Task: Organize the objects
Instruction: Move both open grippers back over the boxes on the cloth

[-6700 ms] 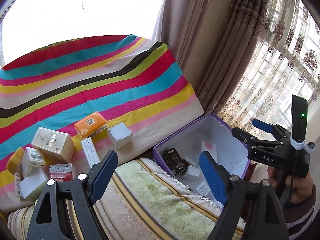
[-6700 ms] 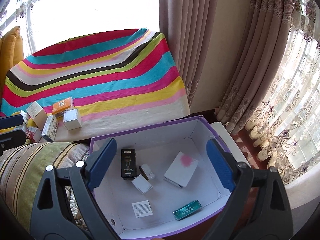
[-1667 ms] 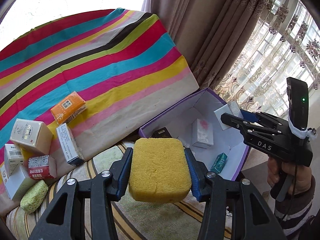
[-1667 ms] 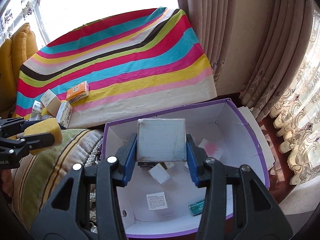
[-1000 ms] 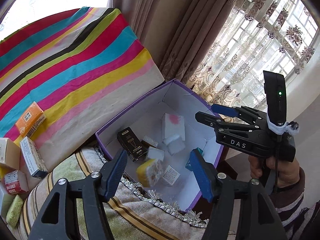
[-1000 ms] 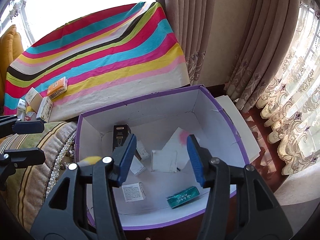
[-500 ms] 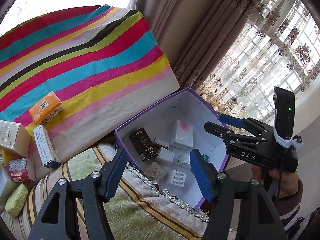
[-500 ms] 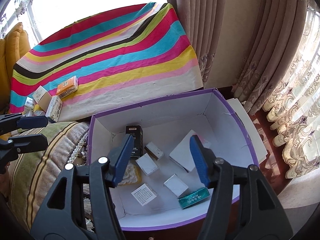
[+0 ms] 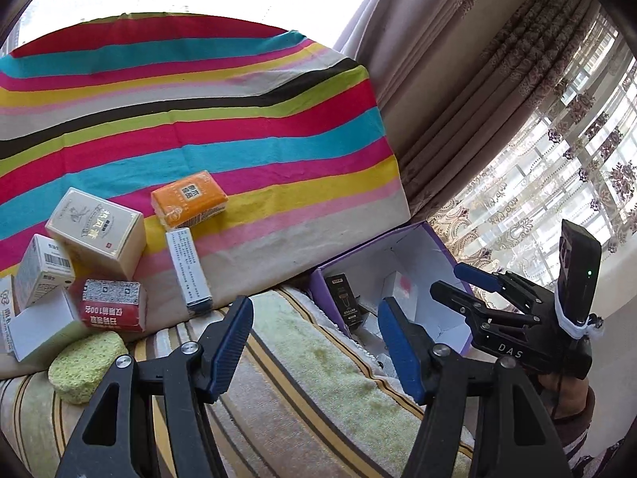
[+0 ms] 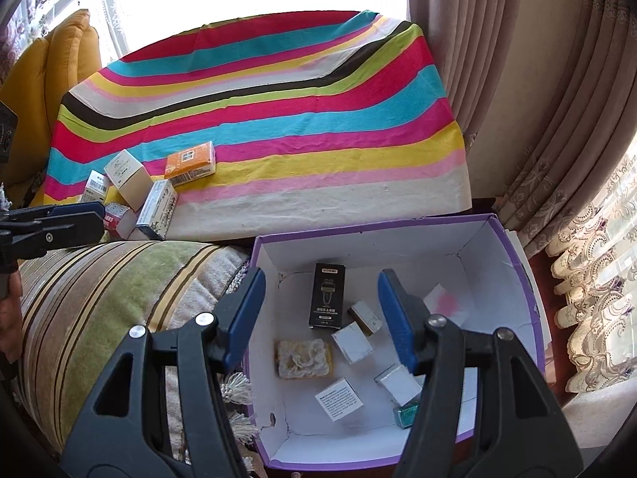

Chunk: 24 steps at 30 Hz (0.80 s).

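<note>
Both hand-held grippers: left (image 9: 314,342) and right (image 10: 320,314) wide, empty; risk: toppling crowded boxes (image 9: 99,235) reaching the green sponge (image 9: 87,366).

Home, living rm: lace curtains (image 9: 557,183), drapes (image 10: 497,79), striped cushion (image 10: 111,286), yellow sofa (image 10: 51,79) by window.

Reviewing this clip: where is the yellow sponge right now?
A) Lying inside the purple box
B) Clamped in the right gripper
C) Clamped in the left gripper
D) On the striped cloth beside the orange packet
A: the yellow sponge lies on the floor of the purple box, while the left gripper and right gripper are both open and empty.
</note>
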Available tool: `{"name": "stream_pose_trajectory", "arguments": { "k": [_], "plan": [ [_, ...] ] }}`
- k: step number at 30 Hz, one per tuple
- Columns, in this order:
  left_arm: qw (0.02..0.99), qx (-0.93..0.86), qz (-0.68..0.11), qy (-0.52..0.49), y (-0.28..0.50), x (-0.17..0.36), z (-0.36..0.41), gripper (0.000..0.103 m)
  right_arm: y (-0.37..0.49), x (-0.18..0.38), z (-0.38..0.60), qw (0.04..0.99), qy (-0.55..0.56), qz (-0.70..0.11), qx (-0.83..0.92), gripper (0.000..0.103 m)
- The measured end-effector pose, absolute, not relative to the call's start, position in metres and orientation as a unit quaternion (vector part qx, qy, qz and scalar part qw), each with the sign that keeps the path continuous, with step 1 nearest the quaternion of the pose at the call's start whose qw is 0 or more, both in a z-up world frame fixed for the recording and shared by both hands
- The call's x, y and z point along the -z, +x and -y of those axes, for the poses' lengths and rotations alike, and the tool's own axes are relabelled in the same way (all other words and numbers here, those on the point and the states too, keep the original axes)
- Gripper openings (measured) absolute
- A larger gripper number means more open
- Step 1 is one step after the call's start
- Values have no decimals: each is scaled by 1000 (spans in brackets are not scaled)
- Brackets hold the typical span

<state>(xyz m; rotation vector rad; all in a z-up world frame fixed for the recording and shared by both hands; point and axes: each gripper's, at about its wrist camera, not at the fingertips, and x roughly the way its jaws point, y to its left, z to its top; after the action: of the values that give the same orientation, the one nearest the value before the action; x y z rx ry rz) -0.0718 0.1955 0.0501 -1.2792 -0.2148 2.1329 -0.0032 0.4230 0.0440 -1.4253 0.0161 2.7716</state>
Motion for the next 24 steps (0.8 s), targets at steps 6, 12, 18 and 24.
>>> {"name": "stream_pose_trajectory", "arguments": {
  "k": [6, 12, 18, 24],
  "plan": [
    [278, -821, 115, -485, -80, -46, -147, 66, -11, -47, -396, -13, -458, 13, -889, 63],
    [239, -832, 142, -481, -88, -42, -102, 66, -21, -47, -371, -37, -462, 28, -886, 64],
    [197, -840, 161, -478, -93, -37, -60, 66, -31, -49, -347, -60, -463, 45, -883, 64],
    [156, -845, 185, -476, -100, -33, -19, 66, -45, -47, -321, -82, -464, 60, -880, 64]
  ]
}}
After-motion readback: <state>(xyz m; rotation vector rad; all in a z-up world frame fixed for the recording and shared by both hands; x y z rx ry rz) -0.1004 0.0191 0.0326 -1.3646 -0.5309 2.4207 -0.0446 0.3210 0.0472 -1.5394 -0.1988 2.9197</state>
